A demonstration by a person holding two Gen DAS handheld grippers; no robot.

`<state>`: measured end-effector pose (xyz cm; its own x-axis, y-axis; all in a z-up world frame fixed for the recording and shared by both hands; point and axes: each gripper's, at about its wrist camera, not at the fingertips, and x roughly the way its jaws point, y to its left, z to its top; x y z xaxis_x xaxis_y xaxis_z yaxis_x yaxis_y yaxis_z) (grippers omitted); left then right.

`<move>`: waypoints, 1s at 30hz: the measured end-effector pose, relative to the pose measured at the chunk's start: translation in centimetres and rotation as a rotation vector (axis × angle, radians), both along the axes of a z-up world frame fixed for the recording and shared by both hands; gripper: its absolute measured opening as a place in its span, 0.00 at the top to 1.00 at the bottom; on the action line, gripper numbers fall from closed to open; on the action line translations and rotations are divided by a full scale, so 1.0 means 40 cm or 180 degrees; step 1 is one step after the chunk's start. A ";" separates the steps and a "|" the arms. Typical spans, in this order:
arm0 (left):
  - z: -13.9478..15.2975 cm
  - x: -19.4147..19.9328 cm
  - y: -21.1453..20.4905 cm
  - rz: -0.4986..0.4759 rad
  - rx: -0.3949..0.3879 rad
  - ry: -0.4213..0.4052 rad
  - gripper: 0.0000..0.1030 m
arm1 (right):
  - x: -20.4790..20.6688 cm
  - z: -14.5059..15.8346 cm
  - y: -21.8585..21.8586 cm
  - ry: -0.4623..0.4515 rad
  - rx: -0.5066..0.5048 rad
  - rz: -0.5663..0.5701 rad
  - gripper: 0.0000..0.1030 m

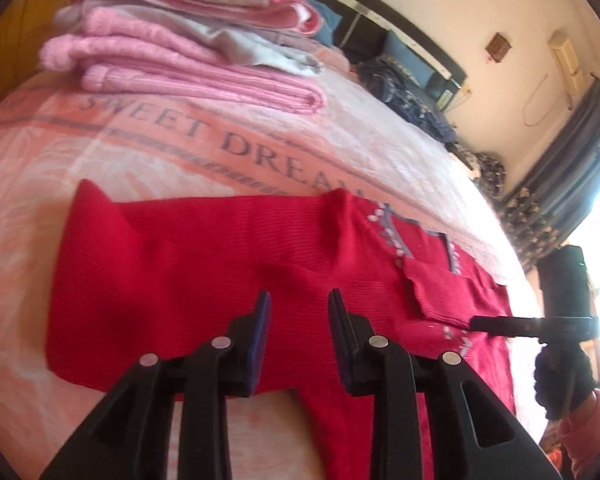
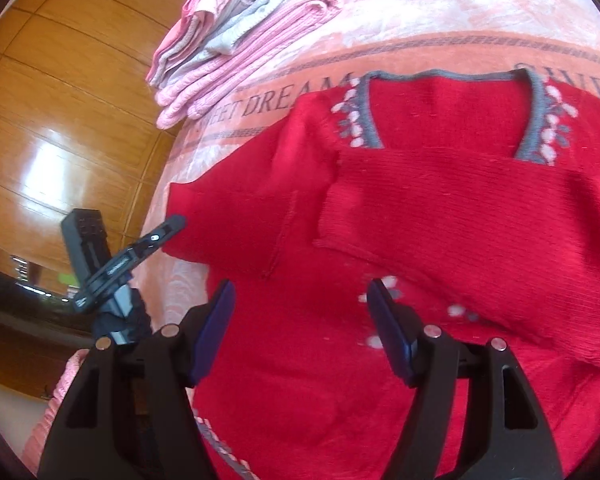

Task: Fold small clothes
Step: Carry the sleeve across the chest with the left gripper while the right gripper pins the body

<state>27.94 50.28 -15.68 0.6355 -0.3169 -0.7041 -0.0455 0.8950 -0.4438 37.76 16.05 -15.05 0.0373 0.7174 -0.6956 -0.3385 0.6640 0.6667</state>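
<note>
Red knit sweater (image 2: 440,208) lies on the pink blanket (image 1: 228,148), one sleeve folded across; left gripper (image 1: 298,300) and right gripper (image 2: 300,292) hover above, both spread, grasping nothing.

left gripper (image 1: 299,300): jaws apart, empty | right gripper (image 2: 301,292): jaws apart, empty

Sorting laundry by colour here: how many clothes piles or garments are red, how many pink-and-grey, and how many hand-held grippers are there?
Red sweater: 1
Pink-and-grey folded stack: 1
Hand-held grippers: 2, left hand-held gripper and right hand-held gripper
Total: 4
</note>
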 end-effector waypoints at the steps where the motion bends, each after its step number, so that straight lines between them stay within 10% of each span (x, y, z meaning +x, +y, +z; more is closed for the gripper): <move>1: -0.021 0.004 0.029 0.0104 0.0032 0.0106 0.72 | 0.000 -0.001 0.027 0.0030 0.0028 0.0049 0.34; 8: -0.091 0.002 0.126 0.0235 -0.0213 0.0272 0.80 | 0.018 -0.035 0.171 0.0158 0.0033 0.0234 0.45; 17: -0.022 -0.069 0.133 0.0167 0.0274 -0.0087 0.63 | 0.052 -0.098 0.240 0.0280 -0.0054 0.0187 0.55; 21: -0.029 -0.065 0.154 0.0273 0.0194 -0.0041 0.60 | 0.066 -0.113 0.259 0.0304 0.0059 0.0103 0.95; 30: -0.020 -0.044 0.124 0.0301 0.0144 -0.0074 0.60 | 0.072 0.042 0.156 -0.0296 0.0160 0.0014 0.96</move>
<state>26.18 55.24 -16.48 0.6774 -0.2229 -0.7010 -0.1210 0.9063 -0.4051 40.65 22.27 -13.39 0.0968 0.7516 -0.6525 -0.4034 0.6289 0.6646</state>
